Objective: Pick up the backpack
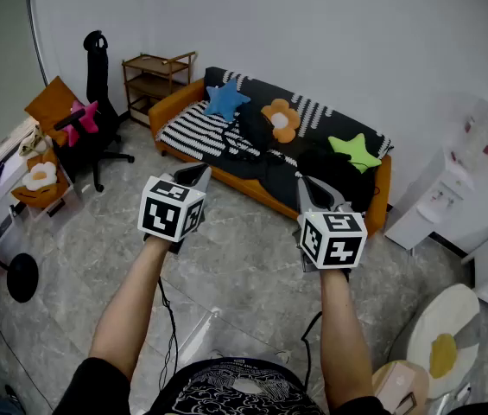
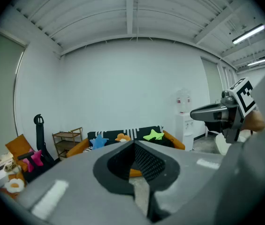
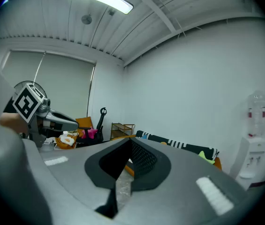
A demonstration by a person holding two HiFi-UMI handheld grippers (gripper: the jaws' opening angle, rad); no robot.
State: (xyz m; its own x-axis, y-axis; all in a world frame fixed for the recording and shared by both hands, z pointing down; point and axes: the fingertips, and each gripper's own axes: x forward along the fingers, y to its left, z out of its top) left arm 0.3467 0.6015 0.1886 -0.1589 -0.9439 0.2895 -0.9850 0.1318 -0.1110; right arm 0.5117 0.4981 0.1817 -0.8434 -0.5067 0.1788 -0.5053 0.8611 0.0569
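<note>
A black backpack [image 1: 255, 133] lies on the orange sofa [image 1: 177, 99], between a blue star cushion [image 1: 224, 99] and a flower cushion [image 1: 281, 119]. More dark fabric [image 1: 334, 169] is heaped under the green star cushion [image 1: 353, 151]; I cannot tell what it is. Both grippers are held up over the floor, well short of the sofa. My left gripper [image 1: 200, 174] [image 2: 133, 144] is shut with nothing in it. My right gripper [image 1: 307, 184] [image 3: 131, 142] is shut and empty too. Each gripper shows at the edge of the other's view.
A wooden shelf cart [image 1: 154, 76] stands left of the sofa, with a black office chair [image 1: 89, 137] further left. A white water dispenser [image 1: 473, 142] and cabinet sit at the right. A round white table [image 1: 447, 339] is near my right side. A cable [image 1: 169, 318] trails on the marble floor.
</note>
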